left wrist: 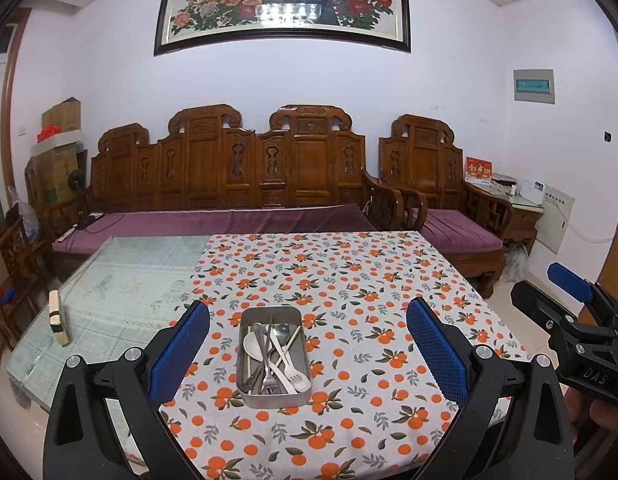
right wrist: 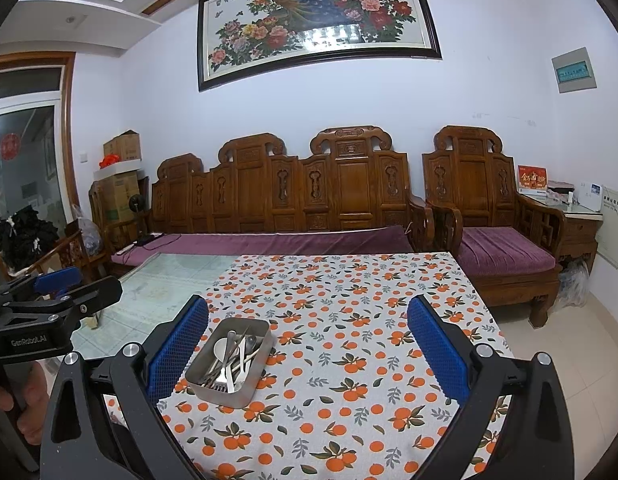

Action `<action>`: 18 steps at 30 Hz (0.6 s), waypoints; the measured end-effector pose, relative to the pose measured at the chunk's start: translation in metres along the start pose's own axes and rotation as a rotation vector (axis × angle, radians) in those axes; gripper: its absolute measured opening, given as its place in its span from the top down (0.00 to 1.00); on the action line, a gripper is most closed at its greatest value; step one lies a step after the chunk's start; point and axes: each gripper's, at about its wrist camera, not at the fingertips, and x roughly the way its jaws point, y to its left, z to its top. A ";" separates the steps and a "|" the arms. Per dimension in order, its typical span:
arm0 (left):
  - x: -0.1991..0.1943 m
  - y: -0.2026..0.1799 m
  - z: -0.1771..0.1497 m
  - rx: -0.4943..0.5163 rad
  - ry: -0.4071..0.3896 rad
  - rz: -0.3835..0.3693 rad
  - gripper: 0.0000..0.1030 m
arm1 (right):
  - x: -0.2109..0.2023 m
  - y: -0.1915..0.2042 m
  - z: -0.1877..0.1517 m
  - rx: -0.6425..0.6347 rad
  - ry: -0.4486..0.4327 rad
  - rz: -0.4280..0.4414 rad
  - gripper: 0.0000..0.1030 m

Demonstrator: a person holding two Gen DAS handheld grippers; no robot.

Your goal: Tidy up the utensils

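- The left gripper (left wrist: 308,350) hangs above the near part of the table, with its two blue pads wide apart and nothing between them that it holds.
- The right gripper (right wrist: 308,350) is in the same posture: the pads stand far apart and they grip nothing.
- In the left view the right gripper shows at the right edge, beside the table; in the right view the left gripper shows at the left edge, and part of a hand (right wrist: 13,404) is on its handle.
- The tin (left wrist: 275,356) is a metal rectangular box that stands on the cloth (left wrist: 349,292), near the front edge of the table.
- Seen from the left camera, the tin lies between the two pads but below them, not touching them. From the right camera it lies just beside the left pad.
- The utensils (left wrist: 275,354) lie mixed inside the tin: a spoon (left wrist: 253,343) with a round bowl, forks (left wrist: 299,380) with the tines toward the camera, and thin chopsticks across them.
- The cloth, white with orange fruits, covers the right part of the table; the left part is bare glass (left wrist: 121,284).
- A small pale block (left wrist: 58,317) stands on the glass at the left edge.
- Behind the table there is a carved wooden sofa (left wrist: 229,168) with purple cushions.
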 end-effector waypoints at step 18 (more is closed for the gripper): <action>-0.001 -0.001 0.001 0.005 -0.004 0.002 0.08 | 0.000 0.000 0.001 0.004 0.001 0.002 0.03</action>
